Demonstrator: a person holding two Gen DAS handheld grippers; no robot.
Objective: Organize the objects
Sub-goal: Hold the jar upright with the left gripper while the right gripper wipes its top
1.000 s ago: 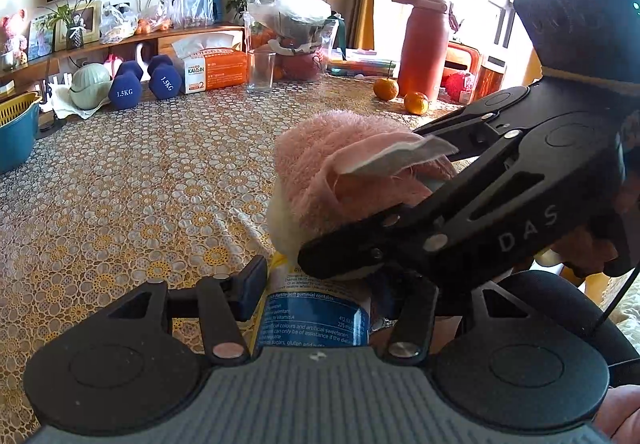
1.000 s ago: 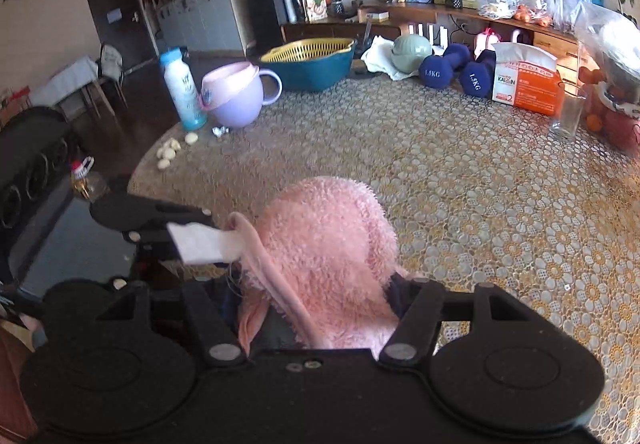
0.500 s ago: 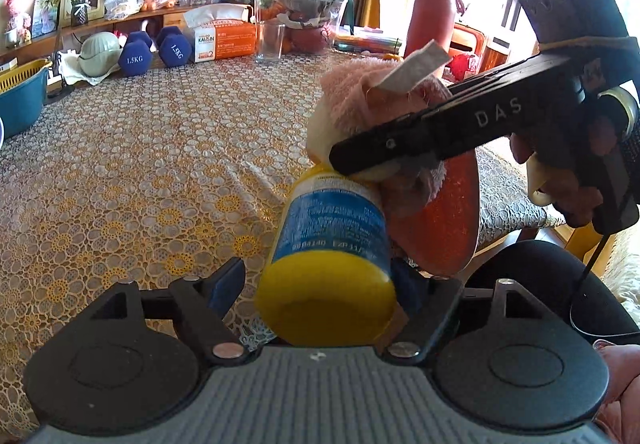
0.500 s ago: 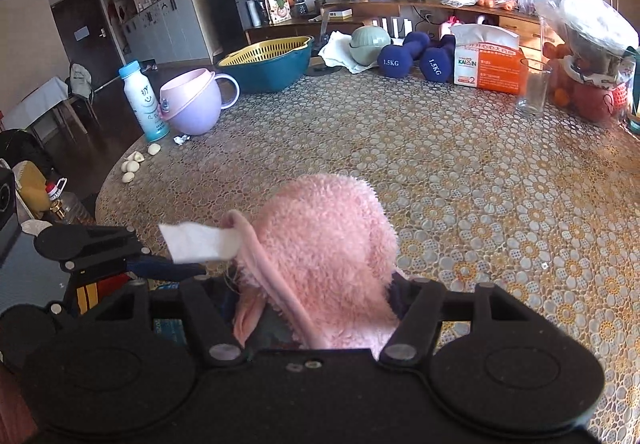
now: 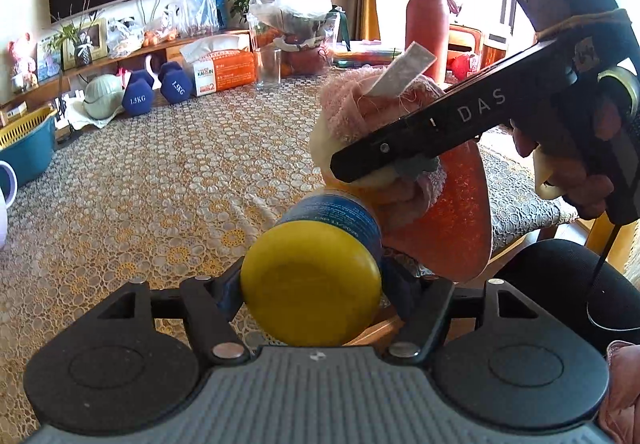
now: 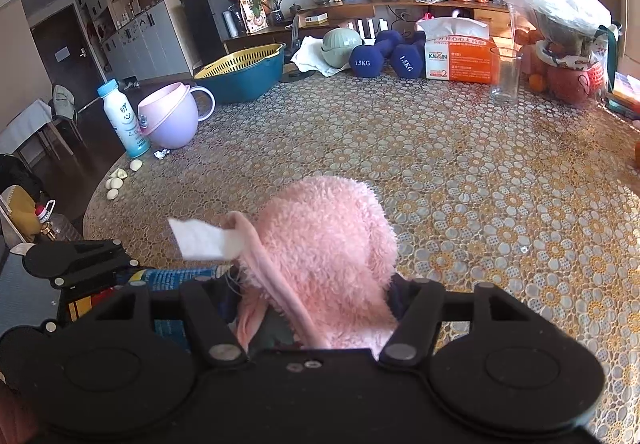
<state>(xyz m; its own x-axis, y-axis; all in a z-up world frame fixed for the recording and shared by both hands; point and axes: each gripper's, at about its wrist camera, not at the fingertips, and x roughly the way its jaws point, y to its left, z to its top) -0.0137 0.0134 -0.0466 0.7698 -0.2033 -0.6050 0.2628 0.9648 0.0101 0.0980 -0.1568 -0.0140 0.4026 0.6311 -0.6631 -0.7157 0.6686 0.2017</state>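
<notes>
My left gripper (image 5: 312, 284) is shut on a blue-labelled tube with a yellow cap (image 5: 312, 280), held level above the table's near edge, cap towards the camera. My right gripper (image 6: 320, 296) is shut on a fluffy pink slipper (image 6: 324, 244) with a white tag (image 6: 204, 240). In the left wrist view the slipper (image 5: 360, 111) and its orange sole (image 5: 460, 215) sit just right of the tube, touching it, with the right gripper's black body (image 5: 460, 123) across it. The tube's blue label (image 6: 180, 278) shows at lower left in the right wrist view.
The round table has a lace-patterned cloth (image 6: 400, 147). At its far side stand two blue dumbbells (image 6: 384, 57), a tissue box (image 6: 456, 51), a glass (image 6: 505, 73) and a teal basin with yellow strainer (image 6: 244, 73). A lilac jug (image 6: 172, 119) and milk bottle (image 6: 122, 117) stand left.
My left gripper has lifted and tipped the tube so its yellow cap now faces the camera. The slipper in the right gripper has stayed beside it, raised slightly.
</notes>
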